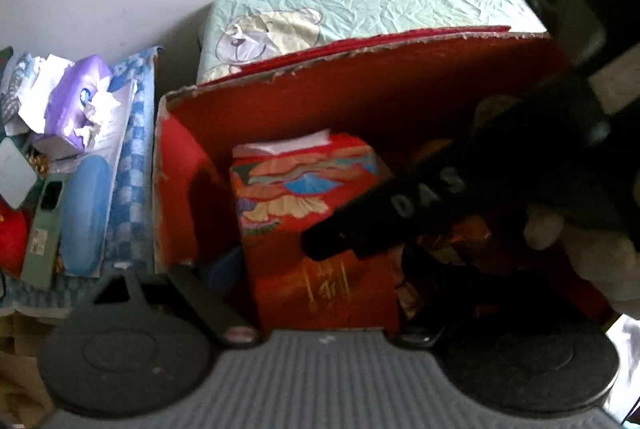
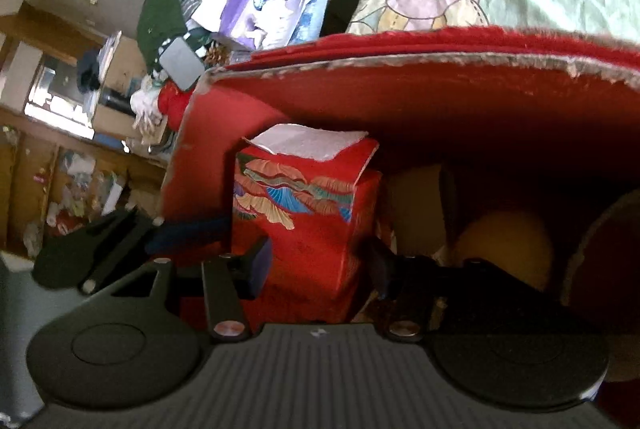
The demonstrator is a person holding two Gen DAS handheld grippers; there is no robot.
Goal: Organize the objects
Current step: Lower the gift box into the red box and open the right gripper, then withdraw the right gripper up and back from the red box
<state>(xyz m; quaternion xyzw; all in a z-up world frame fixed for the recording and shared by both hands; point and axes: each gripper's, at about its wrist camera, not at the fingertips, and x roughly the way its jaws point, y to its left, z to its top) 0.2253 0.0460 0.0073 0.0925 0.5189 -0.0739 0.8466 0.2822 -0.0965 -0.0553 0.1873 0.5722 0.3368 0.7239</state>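
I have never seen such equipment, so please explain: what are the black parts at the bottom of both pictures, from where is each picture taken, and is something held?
No robot: a person carries a hand-held two-finger gripper in each hand, each with a camera looking along its fingers. The black parts are the grippers' own bodies. Both views look into a big red cardboard box. A smaller red patterned box stands inside, beside a yellow round thing. The right gripper straddles the patterned box; whether its pads already press is unclear. The left gripper is open and holds nothing. A bear-print cloth lies behind.
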